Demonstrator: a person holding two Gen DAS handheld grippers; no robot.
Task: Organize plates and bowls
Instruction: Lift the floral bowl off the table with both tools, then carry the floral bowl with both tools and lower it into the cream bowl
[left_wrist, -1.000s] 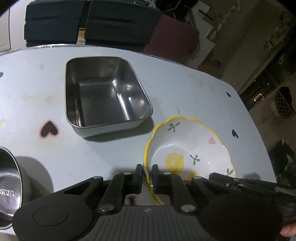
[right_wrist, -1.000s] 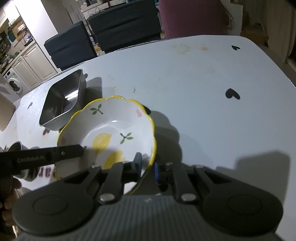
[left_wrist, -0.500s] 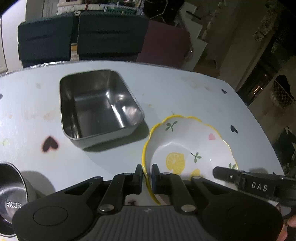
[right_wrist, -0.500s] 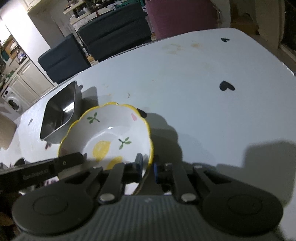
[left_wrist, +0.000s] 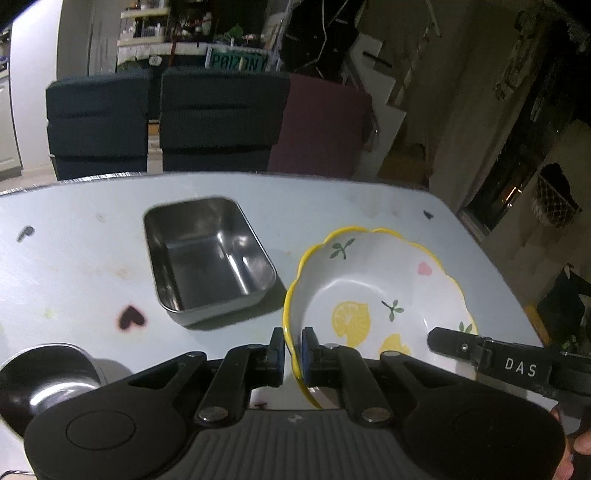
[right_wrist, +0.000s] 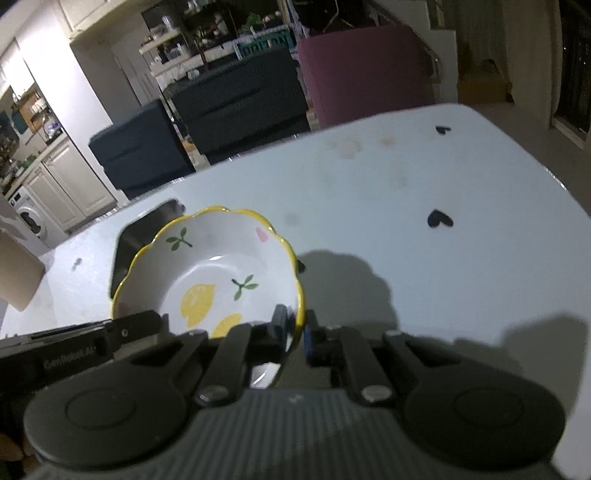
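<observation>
Both tools pinch one bowl (left_wrist: 373, 295) by its rim. Left tool (left_wrist: 292, 349) clamps the rim on the bowl's left side, one finger outside, one inside; right tool (right_wrist: 295, 330) clamps the opposite rim the same way. So the bowl hangs between the two tools, straight ahead of each, its well opening upward, slightly tilted. It looks lifted off the desk (left_wrist: 74, 258): a shadow falls on the desk below and right of it in the right view.

Steel tray (left_wrist: 207, 262) sits ahead-left of the left tool, just beside the bowl, long axis running away from the tool; from the right tool it lies beyond the bowl, mostly hidden. Round steel bowl (left_wrist: 48, 380) is near-left of the left tool, at the frame edge.

Likely placement into or next to the tray; the tray's near wall is what the bowl could clip. Neither tool is nearer; the left is on the tray side.
</observation>
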